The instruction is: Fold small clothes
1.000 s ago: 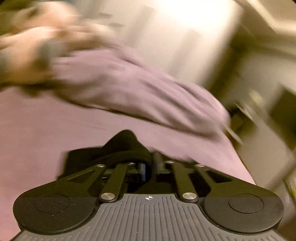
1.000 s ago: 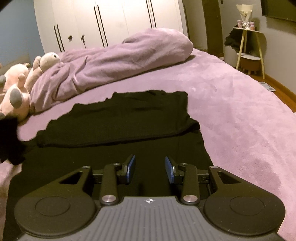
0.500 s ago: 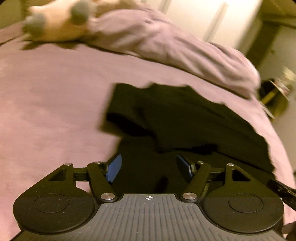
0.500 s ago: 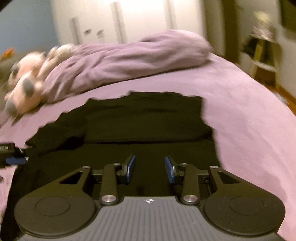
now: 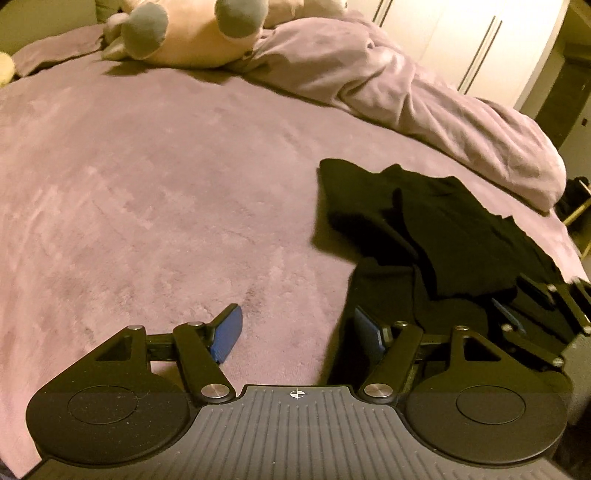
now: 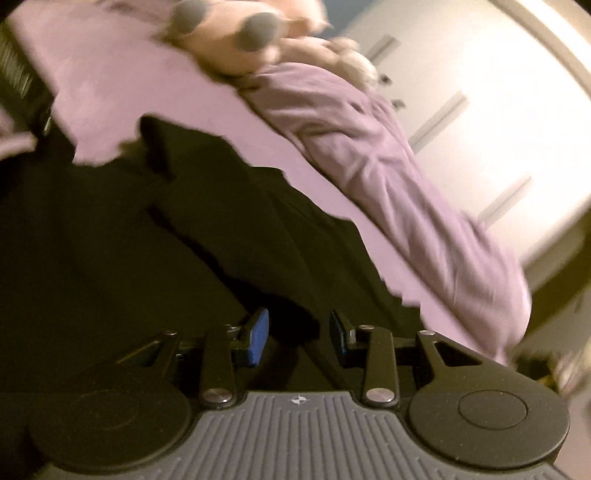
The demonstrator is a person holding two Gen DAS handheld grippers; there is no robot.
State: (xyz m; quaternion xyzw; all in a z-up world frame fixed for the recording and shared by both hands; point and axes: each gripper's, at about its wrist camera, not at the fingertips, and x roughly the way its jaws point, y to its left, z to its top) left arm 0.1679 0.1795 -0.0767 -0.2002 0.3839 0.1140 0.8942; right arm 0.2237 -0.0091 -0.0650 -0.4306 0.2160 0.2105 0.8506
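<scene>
So we've got the black garment (image 5: 436, 236) lying partly folded on the purple bed (image 5: 155, 192), over toward the right side. From the left wrist view our left tool (image 5: 295, 334) has its blue pads spread wide with nothing between them, one pad over bare bed, the other at the garment's near left edge. That view also catches our right tool (image 5: 532, 314) at the far right, over the cloth. The blurry, tilted right wrist view shows the right tool (image 6: 299, 338) narrower, nothing gripped, above the garment (image 6: 184, 240). Plush toy (image 5: 192, 29) and rumpled blanket (image 5: 424, 99) sit far back.
</scene>
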